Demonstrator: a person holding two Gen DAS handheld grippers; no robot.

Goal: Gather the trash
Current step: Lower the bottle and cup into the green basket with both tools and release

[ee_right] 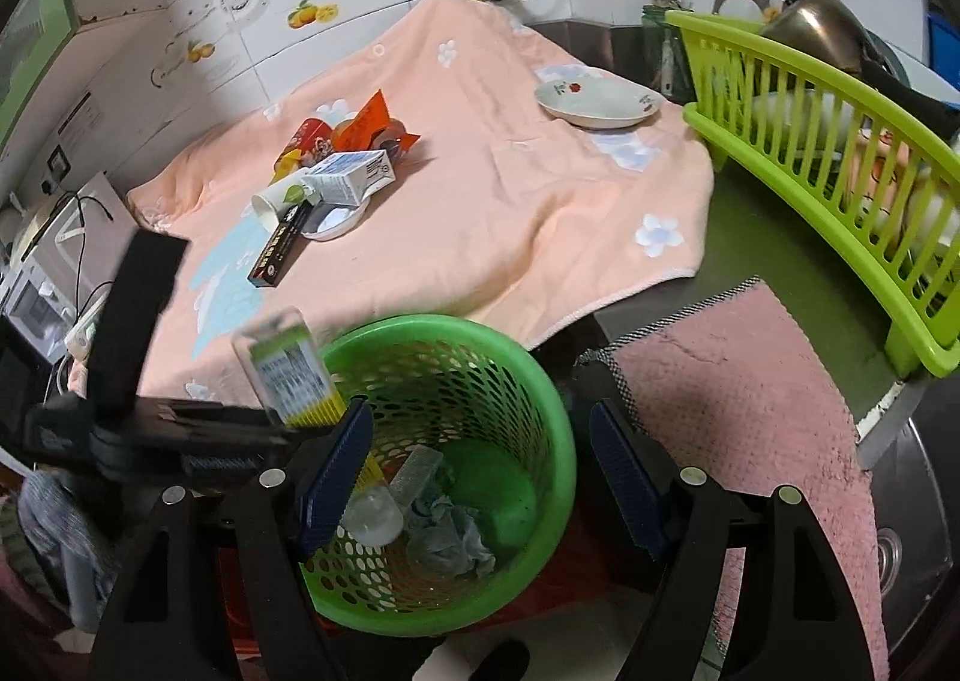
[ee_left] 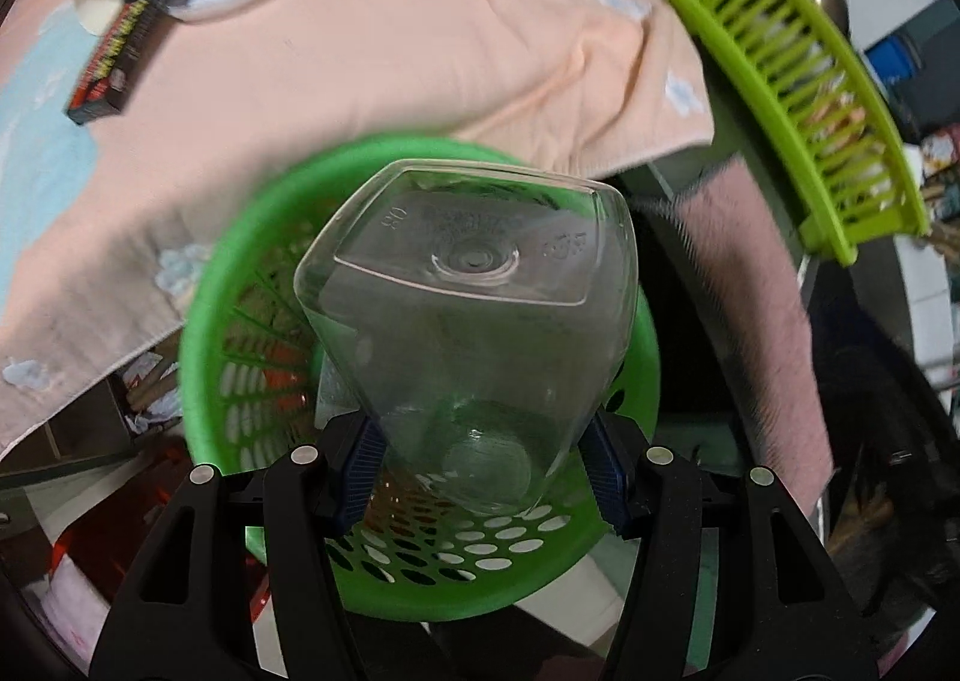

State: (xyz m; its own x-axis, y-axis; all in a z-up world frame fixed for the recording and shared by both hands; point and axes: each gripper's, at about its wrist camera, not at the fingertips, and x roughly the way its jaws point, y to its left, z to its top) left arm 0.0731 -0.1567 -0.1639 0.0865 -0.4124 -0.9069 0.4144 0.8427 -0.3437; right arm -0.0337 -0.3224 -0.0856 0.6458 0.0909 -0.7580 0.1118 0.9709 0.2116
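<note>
Trash litters the peach cloth [ee_right: 480,189] on the tabletop: paper cup [ee_right: 279,201], carton [ee_right: 354,174], dark box [ee_right: 279,252], beside a lime rack [ee_right: 840,189]. The left gripper [ee_left: 483,465] has its fingers clamped on a clear bottle [ee_left: 474,321] (base forward, long axis along the fingers) over the green basket [ee_right: 540,381]. The right gripper [ee_right: 480,477] has its fingers apart.

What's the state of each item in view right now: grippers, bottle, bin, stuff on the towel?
left gripper: shut on the clear plastic bottle, over the bin
clear plastic bottle: held, looks empty, not yet dropped
right gripper: open, holds nothing
green trash basket: upright, partly filled with crumpled trash
paper cup: lying on its side on the towel
milk carton: lying flat
black box: lying flat
white plate: upright, looks empty
</note>
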